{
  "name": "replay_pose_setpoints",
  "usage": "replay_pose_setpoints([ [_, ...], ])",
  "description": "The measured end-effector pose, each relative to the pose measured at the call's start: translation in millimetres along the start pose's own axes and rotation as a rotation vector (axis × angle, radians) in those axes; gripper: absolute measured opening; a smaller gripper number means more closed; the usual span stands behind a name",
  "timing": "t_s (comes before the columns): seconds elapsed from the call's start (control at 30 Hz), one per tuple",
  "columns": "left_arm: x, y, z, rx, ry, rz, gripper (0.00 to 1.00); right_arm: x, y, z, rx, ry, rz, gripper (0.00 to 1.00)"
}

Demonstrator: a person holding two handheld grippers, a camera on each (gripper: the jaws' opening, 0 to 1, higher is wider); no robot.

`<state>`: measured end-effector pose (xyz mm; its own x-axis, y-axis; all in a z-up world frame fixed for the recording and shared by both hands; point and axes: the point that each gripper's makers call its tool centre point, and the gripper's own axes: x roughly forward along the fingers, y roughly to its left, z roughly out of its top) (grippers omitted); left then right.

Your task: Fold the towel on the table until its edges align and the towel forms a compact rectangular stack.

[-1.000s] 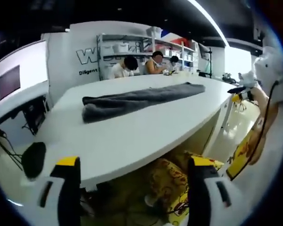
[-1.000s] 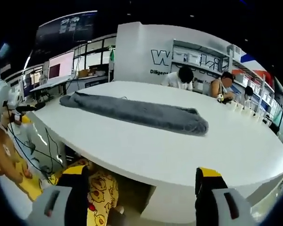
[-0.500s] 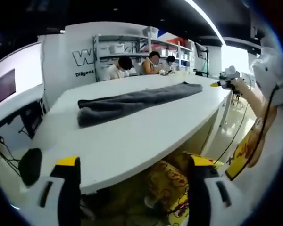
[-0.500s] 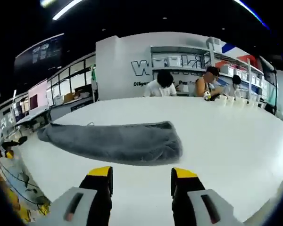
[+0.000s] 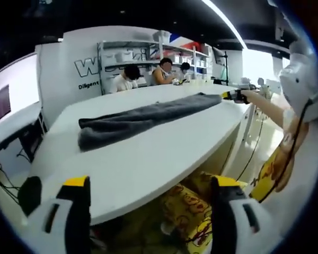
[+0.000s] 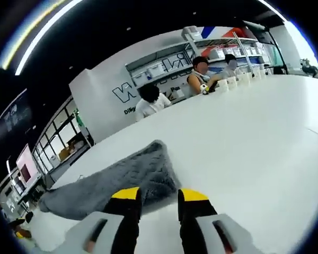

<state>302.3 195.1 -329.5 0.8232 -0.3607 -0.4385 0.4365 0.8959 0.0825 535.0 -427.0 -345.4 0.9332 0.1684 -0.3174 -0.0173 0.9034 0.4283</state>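
A long grey towel (image 5: 143, 116), folded into a narrow strip, lies across the white oval table (image 5: 148, 159). My left gripper (image 5: 151, 184) hangs wide open off the table's near edge, well short of the towel, with nothing between its fingers. The right gripper (image 5: 232, 95), on the person's outstretched arm, sits at the towel's far end. In the right gripper view, that towel end (image 6: 143, 172) lies just ahead of my right gripper (image 6: 159, 194). The jaws have drawn close together but still stand apart, low over the towel's corner.
Three people sit at the table's far side (image 5: 148, 76) before white shelving (image 5: 148, 50). Small cups (image 6: 234, 81) stand near them. A black round object (image 5: 29, 193) sits below the table's left edge. The person's yellow patterned clothing (image 5: 188, 209) shows under the table.
The right gripper has swung in from off the table to the towel's end, and its jaws have narrowed a lot. The left gripper has stayed wide open; its view has shifted slightly.
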Motion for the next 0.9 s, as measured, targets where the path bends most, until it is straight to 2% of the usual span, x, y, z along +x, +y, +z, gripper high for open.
replay_pose_setpoints([
  [0.1,-1,-1.2,2.0,0.003,-0.005,-0.004,0.99,5,-5,2.8,0.079,-0.019,-0.005,0.26],
  [0.23,-1,-2.0,3.3,0.004,-0.008,-0.005,0.99,12,-11,1.2,0.092,-0.005,-0.014,0.25],
  [0.4,1,-3.8,3.1,0.002,-0.008,-0.006,0.99,20,-16,5.4,0.182,-0.026,-0.010,0.20],
  [0.53,1,-4.9,2.2,-0.003,-0.012,-0.010,0.99,24,-13,0.6,0.149,0.008,-0.013,0.09],
  [0.7,-1,-3.7,0.4,-0.011,-0.016,-0.005,0.99,19,-4,6.8,0.133,-0.007,-0.013,0.06],
  [0.8,-3,-2.3,-0.6,-0.013,-0.018,-0.002,0.98,15,2,17.9,0.048,-0.023,-0.027,0.05],
  [0.87,-3,-1.6,-0.8,-0.012,-0.020,0.001,0.98,11,14,25.7,-0.009,-0.029,-0.021,0.05],
  [0.9,-3,-1.0,-0.6,-0.014,-0.022,0.003,0.98,9,27,31.1,-0.031,-0.037,-0.005,0.05],
])
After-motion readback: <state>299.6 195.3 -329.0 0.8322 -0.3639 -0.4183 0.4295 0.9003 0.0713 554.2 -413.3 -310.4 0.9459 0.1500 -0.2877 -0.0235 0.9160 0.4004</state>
